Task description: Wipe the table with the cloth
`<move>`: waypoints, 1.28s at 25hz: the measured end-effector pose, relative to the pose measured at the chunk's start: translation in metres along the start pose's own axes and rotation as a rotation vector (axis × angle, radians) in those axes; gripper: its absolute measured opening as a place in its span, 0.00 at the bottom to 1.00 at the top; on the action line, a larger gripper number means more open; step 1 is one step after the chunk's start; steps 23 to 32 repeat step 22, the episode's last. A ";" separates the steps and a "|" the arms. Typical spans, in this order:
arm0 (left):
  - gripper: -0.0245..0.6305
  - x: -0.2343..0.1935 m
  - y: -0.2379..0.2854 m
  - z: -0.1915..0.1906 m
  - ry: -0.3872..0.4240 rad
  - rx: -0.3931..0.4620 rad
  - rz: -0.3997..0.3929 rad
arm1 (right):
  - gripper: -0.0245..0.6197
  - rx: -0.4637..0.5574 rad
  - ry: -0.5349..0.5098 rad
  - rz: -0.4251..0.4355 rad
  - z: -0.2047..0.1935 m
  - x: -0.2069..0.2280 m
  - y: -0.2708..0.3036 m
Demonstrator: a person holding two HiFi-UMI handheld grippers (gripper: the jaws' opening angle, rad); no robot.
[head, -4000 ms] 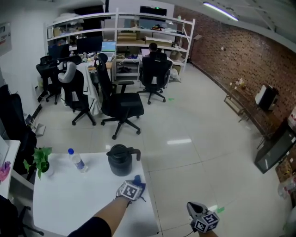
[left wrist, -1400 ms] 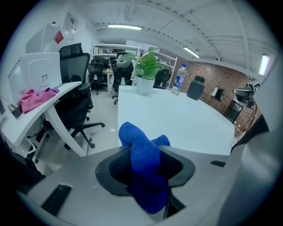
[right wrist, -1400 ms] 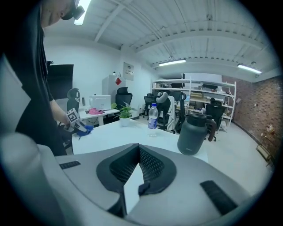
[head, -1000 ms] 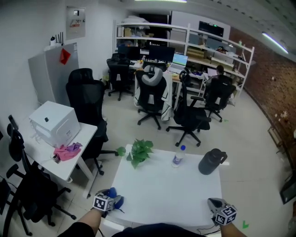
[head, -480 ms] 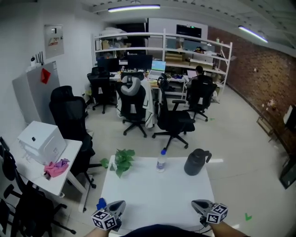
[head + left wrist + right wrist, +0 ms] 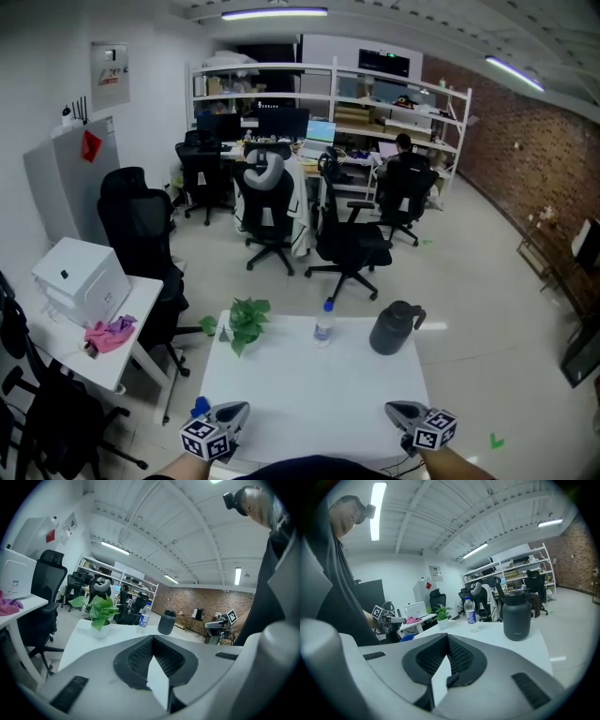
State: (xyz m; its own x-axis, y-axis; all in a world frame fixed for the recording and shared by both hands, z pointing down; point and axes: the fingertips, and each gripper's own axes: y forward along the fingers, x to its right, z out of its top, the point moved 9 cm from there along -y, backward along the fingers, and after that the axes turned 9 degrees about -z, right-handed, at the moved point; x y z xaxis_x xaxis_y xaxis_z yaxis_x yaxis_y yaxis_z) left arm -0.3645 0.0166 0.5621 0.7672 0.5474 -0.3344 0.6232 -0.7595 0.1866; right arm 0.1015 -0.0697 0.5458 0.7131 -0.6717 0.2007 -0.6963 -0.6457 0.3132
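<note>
**FOUND BOTH GRIPPERS EMPTY, CLOTH LOOSE AT CORNER**

Located the white surface (image 6: 319,384) in the lower centre of the head view. Found the left gripper (image 6: 236,411) at its near left corner and the right gripper (image 6: 394,409) at its near right corner, well apart, tips angled toward the surface's middle. Checked each gripper's own view and found both sets of jaws closed tip to tip, holding nothing, with only a sliver of bare surface visible behind the tips.

Located the blue cloth (image 6: 199,408) at the lower left of the head view, bunched at the surface's left edge just beside the left gripper and outside its jaws. Confirmed the same spot in the right gripper view, left of centre, low beside the far gripper. Could not settle contact between cloth and gripper.

Recorded three items upright and apart along the surface's far edge: a potted plant (image 6: 246,323) toward the left, a water bottle (image 6: 323,325) in the middle, and a dark jug (image 6: 394,330) with a handle toward the right.

Noted a side desk (image 6: 141,305) at the left of the frame, carrying a white box (image 6: 80,279) and a pink rag (image 6: 110,335) near it. Noted black office chairs (image 6: 352,246) on the floor beyond, shelving (image 6: 328,80) along the back, a brick wall (image 6: 506,131) at upper right, and a person (image 6: 404,150) seated at the back.
</note>
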 end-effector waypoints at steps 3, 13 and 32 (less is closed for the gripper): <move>0.04 -0.001 0.001 0.002 0.006 0.001 0.002 | 0.05 -0.009 -0.024 0.001 0.002 0.001 0.002; 0.04 -0.003 0.001 0.006 0.003 -0.003 -0.009 | 0.05 -0.003 -0.056 -0.004 0.016 0.005 0.009; 0.04 -0.004 0.001 0.004 -0.006 -0.014 -0.013 | 0.05 -0.009 -0.084 -0.001 0.018 0.003 0.009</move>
